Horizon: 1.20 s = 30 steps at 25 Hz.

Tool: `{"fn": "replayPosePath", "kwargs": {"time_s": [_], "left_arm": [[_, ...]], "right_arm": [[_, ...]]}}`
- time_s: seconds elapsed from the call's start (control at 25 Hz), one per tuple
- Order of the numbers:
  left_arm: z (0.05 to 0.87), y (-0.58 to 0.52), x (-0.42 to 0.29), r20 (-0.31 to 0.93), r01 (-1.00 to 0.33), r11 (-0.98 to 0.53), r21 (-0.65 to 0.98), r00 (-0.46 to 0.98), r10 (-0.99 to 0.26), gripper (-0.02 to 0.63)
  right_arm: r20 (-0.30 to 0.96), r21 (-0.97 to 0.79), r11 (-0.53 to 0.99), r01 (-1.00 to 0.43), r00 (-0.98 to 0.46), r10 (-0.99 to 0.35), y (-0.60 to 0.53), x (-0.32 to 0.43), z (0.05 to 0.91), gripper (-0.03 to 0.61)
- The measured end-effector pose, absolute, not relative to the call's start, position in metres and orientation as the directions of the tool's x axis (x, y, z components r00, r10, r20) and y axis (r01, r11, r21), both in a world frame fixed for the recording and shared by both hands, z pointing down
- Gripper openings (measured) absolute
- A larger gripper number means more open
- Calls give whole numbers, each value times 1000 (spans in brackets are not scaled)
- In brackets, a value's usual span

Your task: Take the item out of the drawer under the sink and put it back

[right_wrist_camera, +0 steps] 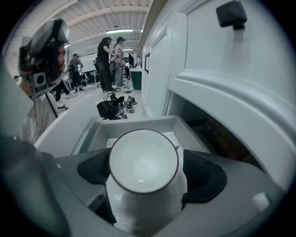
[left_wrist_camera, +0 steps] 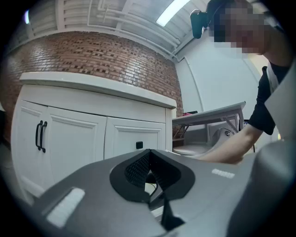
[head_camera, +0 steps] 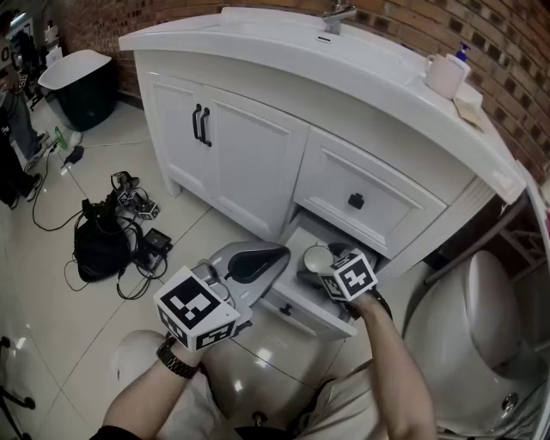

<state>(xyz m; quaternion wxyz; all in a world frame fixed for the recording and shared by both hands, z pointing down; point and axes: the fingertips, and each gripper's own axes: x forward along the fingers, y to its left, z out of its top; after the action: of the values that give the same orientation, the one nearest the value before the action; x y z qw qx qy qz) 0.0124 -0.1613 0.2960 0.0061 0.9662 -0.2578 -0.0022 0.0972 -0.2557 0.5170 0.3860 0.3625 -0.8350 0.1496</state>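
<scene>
The lower drawer (head_camera: 292, 314) of the white vanity cabinet (head_camera: 249, 155) stands pulled open, under a shut drawer with a black knob (head_camera: 355, 201). A white cup (head_camera: 317, 258) sits upright over the open drawer, its mouth turned up and empty inside, with a thin dark line round the rim.

The right hand-held gripper (right_wrist_camera: 145, 162) reaches down into the drawer with its jaws spread wide. The cup stands between them and the 2 black pads lie just beside its wall, 1 on each side. The cup's base is hidden, so whether it rests on the drawer floor cannot be told.

The left hand-held gripper (head_camera: 277, 254) hovers just left of the open drawer, near its front panel and apart from the cup. Its jaws are narrow, with their tips together and nothing between them. A dark wristwatch (head_camera: 176, 361) shows on the wrist behind it.

A faucet (head_camera: 338, 15) rises at the back of the basin, and a white mug (head_camera: 445, 76) stands beside the basin at the right end. A toilet (head_camera: 481, 326) is to the right of the cabinet. On the tiled floor (head_camera: 51, 326) to the left lie a black bag (head_camera: 99, 245) and loose cables
</scene>
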Motion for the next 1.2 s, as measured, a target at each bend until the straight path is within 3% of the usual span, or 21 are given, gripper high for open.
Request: {"fn": "replayPosePath", "kwargs": {"time_s": [0.24,0.44,0.68,1.04,1.2], "left_arm": [[294,-165,11,-17,-509,-860,39,860,-510,20],[288,-166,2,-43,-511,-858,49,858,-513,20],[288,-164,6,-30,-527,-850,-11,850,-527,20],[293,-162,13,-28,-495,-869,20,868,-496,20],[295,-163,15,-20,-492,-870,26,870,-492,20]], "right_arm": [[741,91,695,-713,-418,-526,-255,85,500,423],[430,112,677,-727,-579,-693,-226,82,388,423],[218,170,709,-684,-675,-704,-172,101,322,423],[266,212,715,-666,-665,-698,-162,115,335,423],[341,152,708,-689,-636,-692,-179,121,356,423]]}}
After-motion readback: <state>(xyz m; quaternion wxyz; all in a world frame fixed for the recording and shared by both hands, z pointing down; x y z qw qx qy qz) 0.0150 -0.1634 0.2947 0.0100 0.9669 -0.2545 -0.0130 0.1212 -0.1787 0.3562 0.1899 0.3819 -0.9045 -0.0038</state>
